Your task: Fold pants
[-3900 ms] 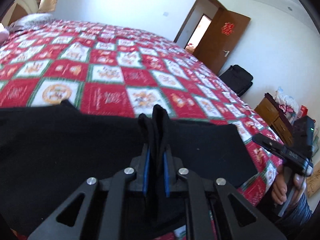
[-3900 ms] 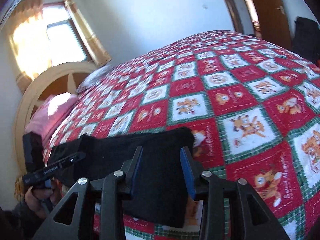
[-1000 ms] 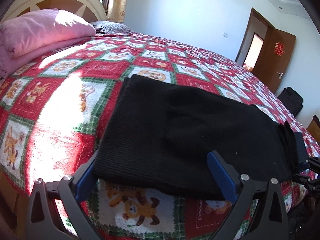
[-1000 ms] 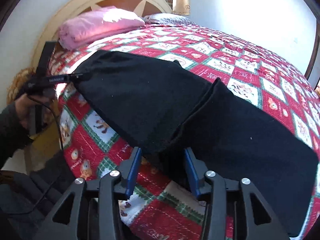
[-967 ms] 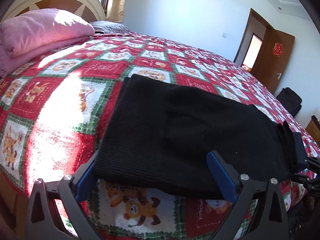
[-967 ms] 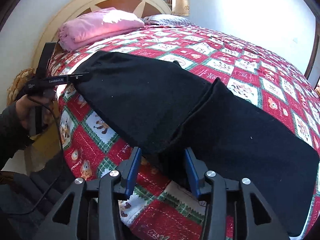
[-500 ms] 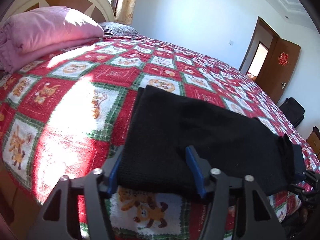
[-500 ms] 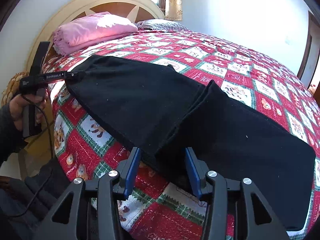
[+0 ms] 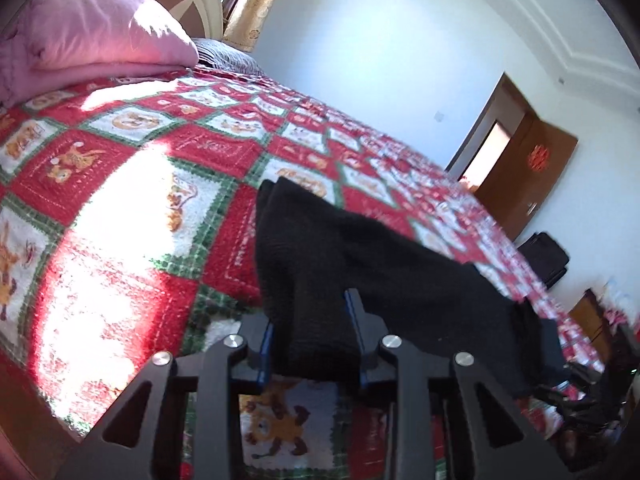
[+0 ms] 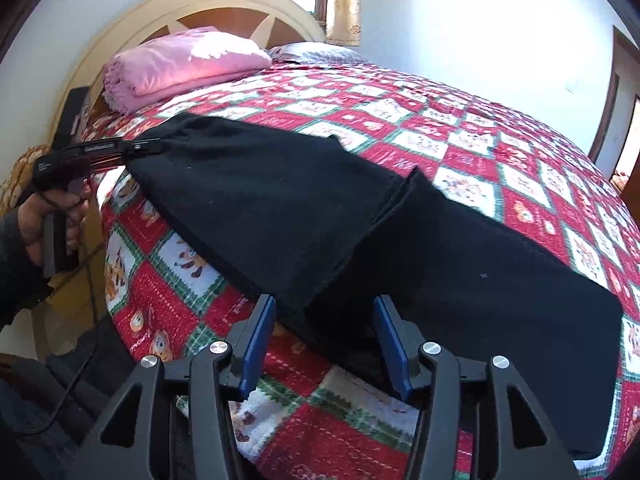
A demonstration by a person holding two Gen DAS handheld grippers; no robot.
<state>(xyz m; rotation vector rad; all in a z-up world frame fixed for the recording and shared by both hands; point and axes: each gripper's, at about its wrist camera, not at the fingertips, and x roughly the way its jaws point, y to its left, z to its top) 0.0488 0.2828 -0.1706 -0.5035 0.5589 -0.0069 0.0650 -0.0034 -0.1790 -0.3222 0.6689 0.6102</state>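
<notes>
1 pants [image 10: 280, 208], 2 grippers, 1 pink blanket [image 10: 180, 64], 1 bed [image 10: 480, 148]

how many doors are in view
1 for sure: the brown door with a red ornament, open beside its doorway on the far wall, past the bed. The right wrist view shows only door frame edges there; others may be hidden.

We cannot tell whether the left gripper's [image 9: 310, 334] closing pads press the black pants [image 9: 360, 264]; the cloth hides their inner faces. Beyond the pants, the quilt [image 9: 452, 216] and right gripper [image 9: 576, 396] are smeared by blur. Below the pants, the person's sleeve [image 10: 10, 264] is cut by the right view's edge.
</notes>
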